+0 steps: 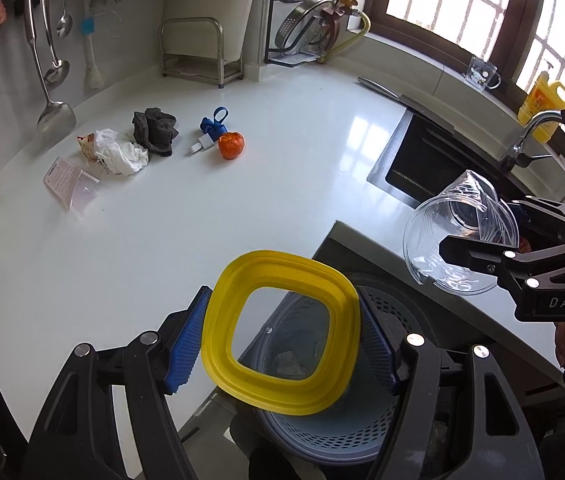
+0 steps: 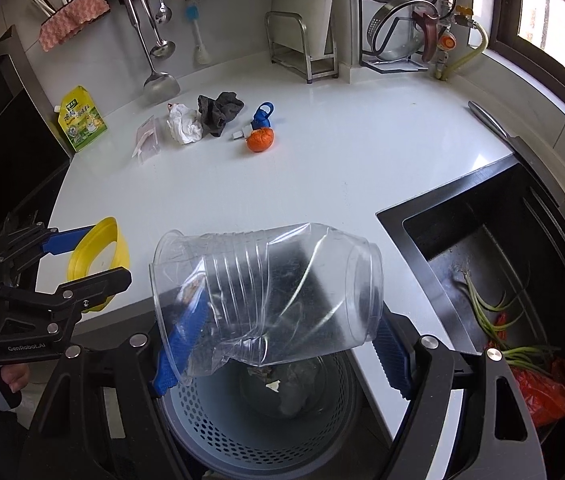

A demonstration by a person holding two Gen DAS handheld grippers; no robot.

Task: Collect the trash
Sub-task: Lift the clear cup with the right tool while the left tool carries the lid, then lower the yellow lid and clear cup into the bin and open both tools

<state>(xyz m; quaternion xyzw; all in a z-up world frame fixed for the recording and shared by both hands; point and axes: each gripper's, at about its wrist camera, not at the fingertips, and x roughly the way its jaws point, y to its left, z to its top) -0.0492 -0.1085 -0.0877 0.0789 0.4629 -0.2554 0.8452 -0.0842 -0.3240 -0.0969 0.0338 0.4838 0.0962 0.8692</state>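
At the far left, a green and yellow pouch (image 2: 81,120) is standing against the wall. Beside it on the white surface (image 1: 242,200), a row of litter is lying: a pink packet (image 1: 67,181), crumpled white paper (image 1: 122,154), a dark grey cloth (image 1: 155,130), a blue clip (image 1: 213,123) and an orange peel (image 1: 231,145).

Nearer the onlooker, the left gripper (image 1: 282,336) is holding a yellow lid (image 1: 278,332) by its two opposite edges. Its jaws are standing about two-thirds open, with both blue pads (image 1: 186,344) pressing on the lid rim. The lid is hanging tilted over a grey perforated bin (image 1: 334,432), which is sitting below the surface edge with some scraps in it.

To the right, the right gripper (image 2: 278,344) is clamping a crumpled clear plastic container (image 2: 266,292), which is lying on its side between widely spread jaws above the same bin.

At the far right, a black sink (image 2: 482,240) is holding green stalks (image 2: 494,320) and a red bag (image 2: 542,392).
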